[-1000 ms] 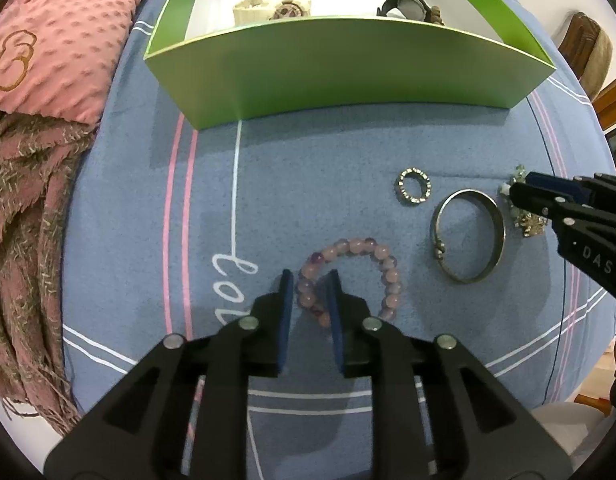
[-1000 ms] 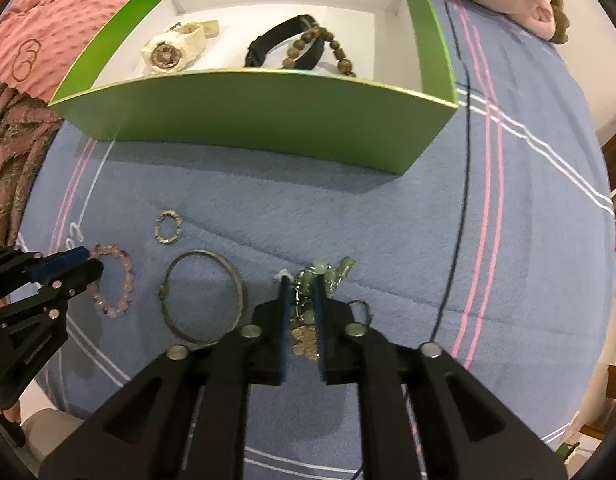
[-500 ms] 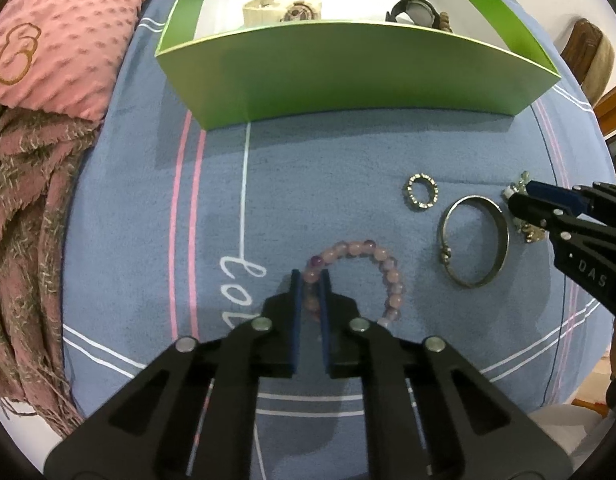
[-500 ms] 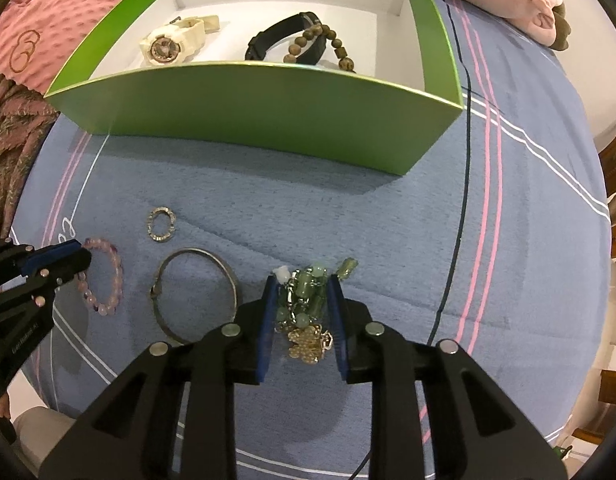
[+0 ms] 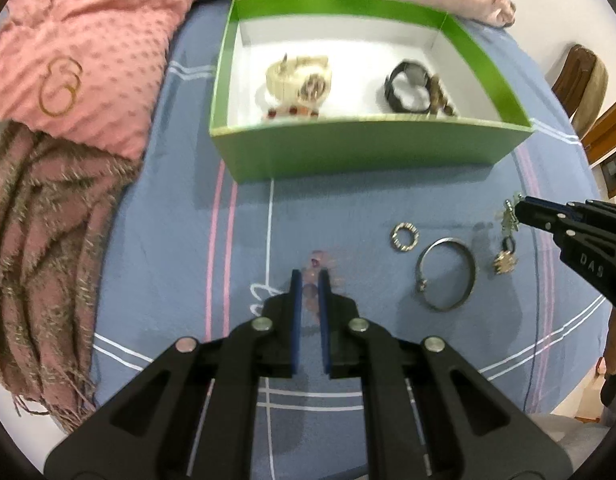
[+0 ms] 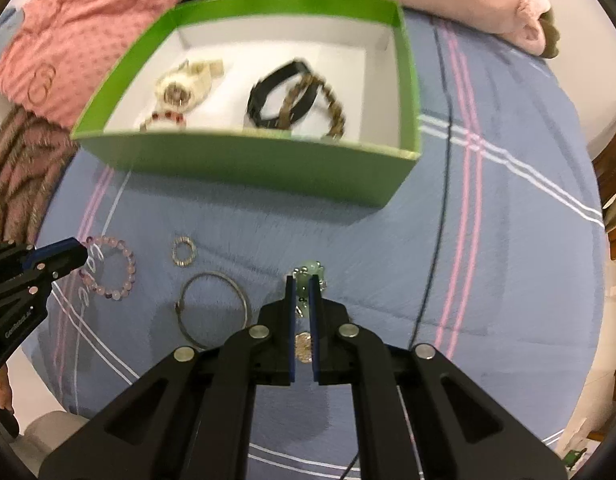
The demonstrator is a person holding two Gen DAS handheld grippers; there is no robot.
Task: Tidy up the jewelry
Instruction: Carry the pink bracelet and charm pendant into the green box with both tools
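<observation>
My left gripper (image 5: 307, 274) is shut on the pink bead bracelet (image 5: 316, 264), lifted off the blue bedspread; it hangs from that gripper (image 6: 81, 251) in the right wrist view (image 6: 121, 276). My right gripper (image 6: 302, 280) is shut on a green-bead and gold charm bracelet (image 6: 305, 304), also raised; it dangles from that gripper (image 5: 522, 205) in the left wrist view (image 5: 506, 240). The green box (image 5: 368, 148) ahead holds a cream watch (image 5: 299, 78), a black band (image 6: 281, 94), a brown bead bracelet (image 6: 332, 108) and a red bead bracelet (image 6: 163, 118).
A small silver ring (image 5: 404, 237) and a silver bangle (image 5: 446, 274) lie on the bedspread between the grippers. A pink blanket (image 5: 75, 52) and a fringed scarf (image 5: 35, 248) lie at the left. A pink pillow (image 6: 388, 0) lies behind the box.
Both grippers closed on their bracelets and lifted them off the bedspread. Both views rose, so the inside of the box shows more fully.
</observation>
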